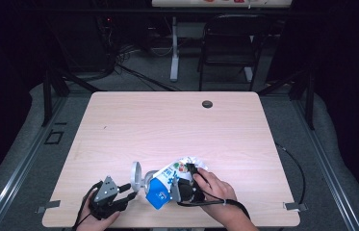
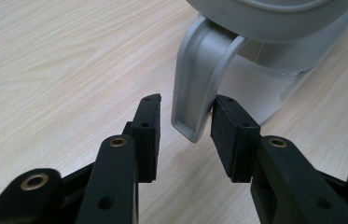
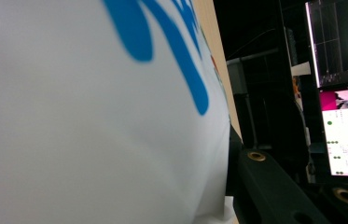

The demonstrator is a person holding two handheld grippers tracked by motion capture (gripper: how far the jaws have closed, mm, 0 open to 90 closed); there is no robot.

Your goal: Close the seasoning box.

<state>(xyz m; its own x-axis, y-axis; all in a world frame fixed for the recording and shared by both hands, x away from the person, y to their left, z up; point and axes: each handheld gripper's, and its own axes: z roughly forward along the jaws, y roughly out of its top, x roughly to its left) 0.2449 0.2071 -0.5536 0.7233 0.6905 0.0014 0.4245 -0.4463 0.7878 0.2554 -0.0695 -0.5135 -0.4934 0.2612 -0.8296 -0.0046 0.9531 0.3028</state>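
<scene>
**Carton tipped over jug, handle between the jaws**

While our right gripper [image 1: 188, 185] pinches the milk carton [image 1: 167, 185], tilted spout-down toward the grey jug [image 1: 144, 179] at the table's [image 1: 177, 120] near edge, our left gripper [image 2: 184, 123] straddles the upright jug handle [image 2: 195, 93], spread, only the right pad touching.

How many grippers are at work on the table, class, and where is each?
2. The left gripper sits at the near left edge, its jaws around the grey jug's handle; the right gripper clamps the white-and-blue bag beside it.
</scene>
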